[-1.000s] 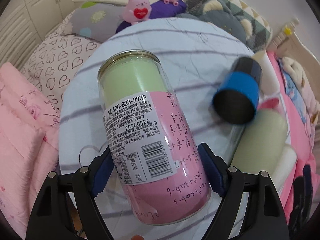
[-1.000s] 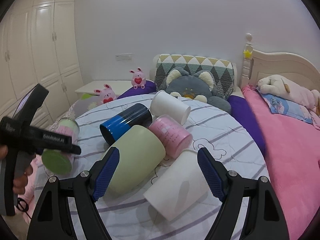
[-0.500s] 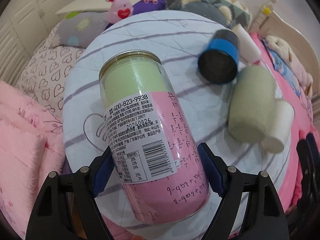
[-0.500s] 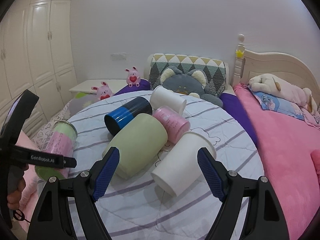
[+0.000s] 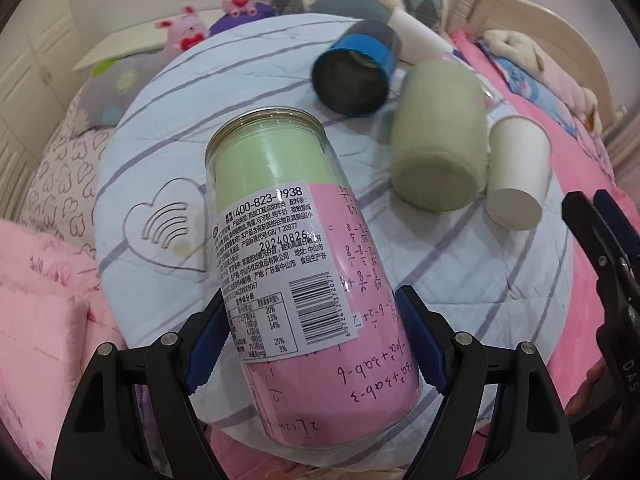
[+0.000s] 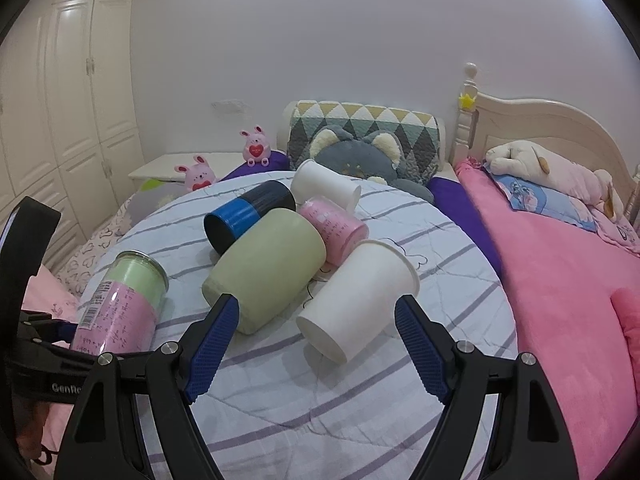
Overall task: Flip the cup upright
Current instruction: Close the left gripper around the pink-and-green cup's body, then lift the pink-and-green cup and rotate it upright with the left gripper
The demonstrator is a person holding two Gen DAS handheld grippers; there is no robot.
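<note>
My left gripper [image 5: 316, 336] is shut on a clear cup with a pink and green label [image 5: 296, 264]. It holds the cup tilted, rim away, above the left part of the round striped table [image 5: 248, 80]. The same cup shows at the left in the right wrist view [image 6: 120, 304]. My right gripper [image 6: 316, 340] is open and empty above the table's front. Just beyond it lie a green cup [image 6: 268, 268] and a white paper cup [image 6: 356, 296] on their sides.
A blue and black cup [image 6: 248, 212], a pink cup [image 6: 334, 232] and a second white cup [image 6: 324, 188] lie further back. A pink bed [image 6: 560, 264] is to the right. Plush toys and cushions [image 6: 360, 156] sit behind the table.
The left gripper has carried the labelled cup back and up, so more of the table shows. The right gripper has pulled back toward the table's front, and it now shows in the left wrist view.
</note>
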